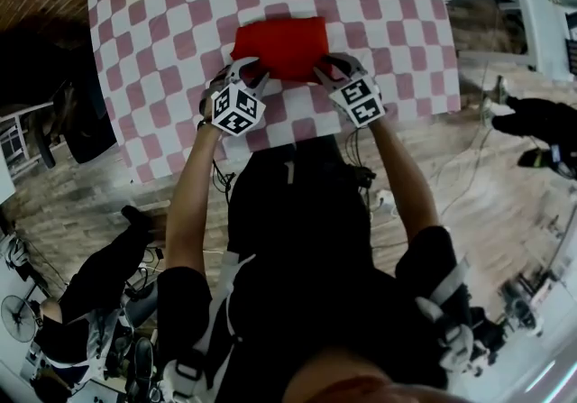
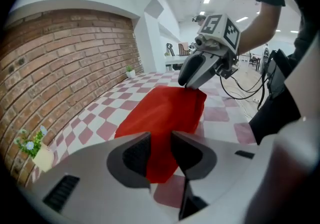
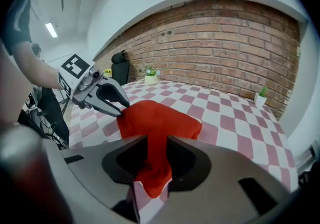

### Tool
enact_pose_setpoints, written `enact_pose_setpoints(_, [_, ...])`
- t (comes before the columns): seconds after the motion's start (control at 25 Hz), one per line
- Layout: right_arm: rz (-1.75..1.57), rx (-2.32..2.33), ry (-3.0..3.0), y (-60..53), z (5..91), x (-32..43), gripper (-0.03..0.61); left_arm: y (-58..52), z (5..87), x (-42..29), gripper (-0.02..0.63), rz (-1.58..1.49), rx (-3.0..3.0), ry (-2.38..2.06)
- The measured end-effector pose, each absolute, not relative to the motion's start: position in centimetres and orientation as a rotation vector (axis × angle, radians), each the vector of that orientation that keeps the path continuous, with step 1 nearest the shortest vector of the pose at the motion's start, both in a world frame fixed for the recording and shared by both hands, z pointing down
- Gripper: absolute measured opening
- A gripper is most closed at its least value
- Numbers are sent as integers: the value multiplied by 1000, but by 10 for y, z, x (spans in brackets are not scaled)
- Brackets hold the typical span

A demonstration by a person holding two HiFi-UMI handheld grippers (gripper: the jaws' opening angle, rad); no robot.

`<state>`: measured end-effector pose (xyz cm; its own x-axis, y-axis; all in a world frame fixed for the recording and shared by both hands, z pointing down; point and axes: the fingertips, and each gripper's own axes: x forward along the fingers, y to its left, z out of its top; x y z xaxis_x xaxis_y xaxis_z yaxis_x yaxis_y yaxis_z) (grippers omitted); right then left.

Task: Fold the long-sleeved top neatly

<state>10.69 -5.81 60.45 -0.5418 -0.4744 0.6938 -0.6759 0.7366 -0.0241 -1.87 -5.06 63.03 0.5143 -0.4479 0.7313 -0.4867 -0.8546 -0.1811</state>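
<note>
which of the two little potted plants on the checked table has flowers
The flowering plant at the table corner on the person's left, with small white blooms among its leaves. The other plant, at the opposite corner, shows only green leaves.

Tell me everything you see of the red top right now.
The red top is folded into a compact, roughly rectangular bundle of soft, plain red cloth, with no sleeve hanging loose. It lies on the checked tablecloth toward the person's side. The left gripper and right gripper stand at its two near corners, jaws apart; cloth shows in each gap, but nothing seems pinched.
</note>
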Motion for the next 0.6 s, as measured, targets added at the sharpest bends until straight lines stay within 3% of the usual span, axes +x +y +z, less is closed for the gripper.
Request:
enact_pose_setpoints(0.28, [494, 708, -2140, -41, 661, 120, 155, -52, 668, -19, 135, 1293, 2565, -731])
enact_pose_setpoints(0.6, [534, 690, -2128, -40, 672, 122, 156, -49, 672, -16, 140, 1244, 2534, -735])
